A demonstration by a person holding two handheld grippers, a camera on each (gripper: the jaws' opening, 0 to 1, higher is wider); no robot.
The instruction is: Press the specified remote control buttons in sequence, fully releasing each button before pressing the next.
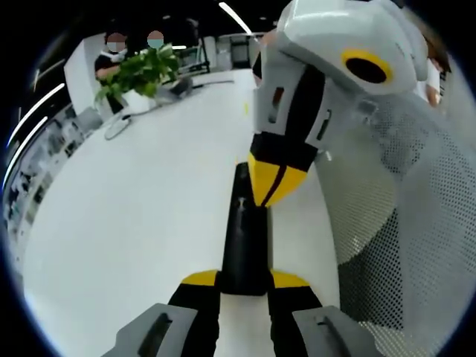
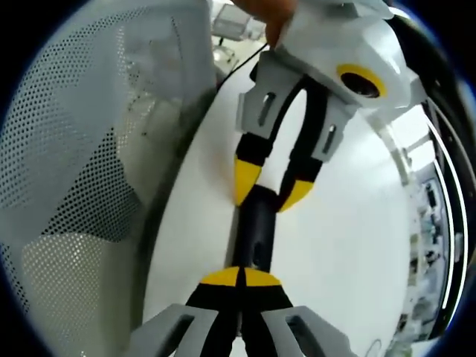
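**White bench, remote held at both ends**

White bench (image 1: pixel 134 223) carries the black remote control (image 1: pixel 244 238), which lies lengthwise between the two tools. Left tool (image 1: pixel 245 281) grips the near end of the remote with its yellow-tipped jaws. Right tool (image 2: pixel 242 279) has its jaws closed together, their tips touching the opposite end of the remote. Beside the remote hangs a perforated white sleeve (image 1: pixel 401 216). Beyond the remote, far across the bench, stands a green plant (image 1: pixel 145 74).

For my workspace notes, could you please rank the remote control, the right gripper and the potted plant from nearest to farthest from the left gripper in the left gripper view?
1. Remote control: between the left gripper's jaws.
2. Right gripper: just beyond, tips on the remote's far end.
3. Potted plant: far across the white table, upper left.
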